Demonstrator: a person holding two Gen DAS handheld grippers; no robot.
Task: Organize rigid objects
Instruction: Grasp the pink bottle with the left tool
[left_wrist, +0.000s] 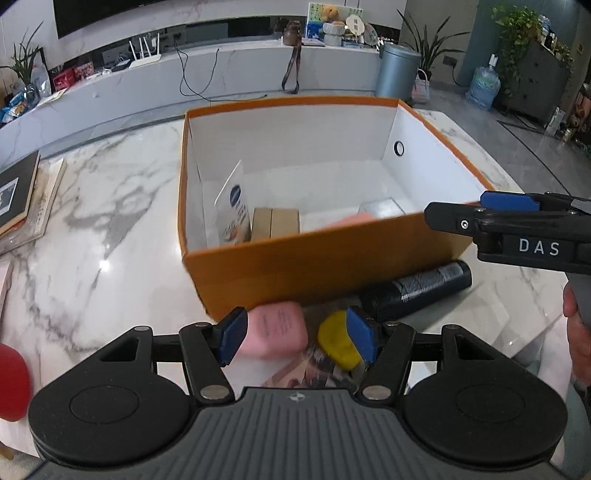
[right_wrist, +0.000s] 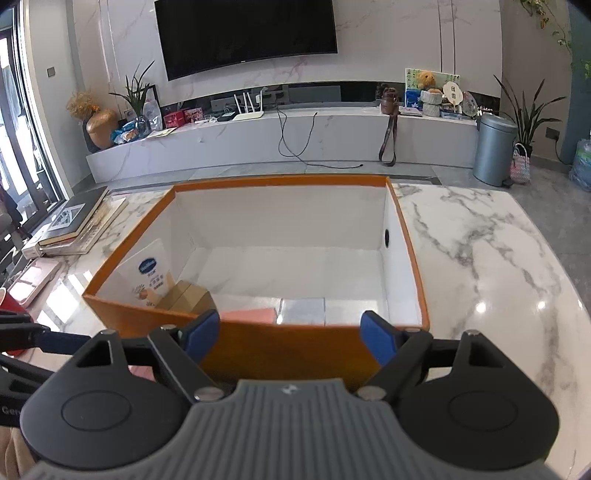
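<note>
so both tongs are hanging open and empty, left gripper (left_wrist: 295, 338) above the pink case (left_wrist: 275, 334) lying just near of the orange box (left_wrist: 314, 266), right gripper (right_wrist: 290, 338) over its near wall, and that case is looking light, stiff, maybe slick, so i'd pinch its flat sides.

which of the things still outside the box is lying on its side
The black bottle, lying against the box's near wall. The pink case and yellow piece beside it are squat lumps.
</note>
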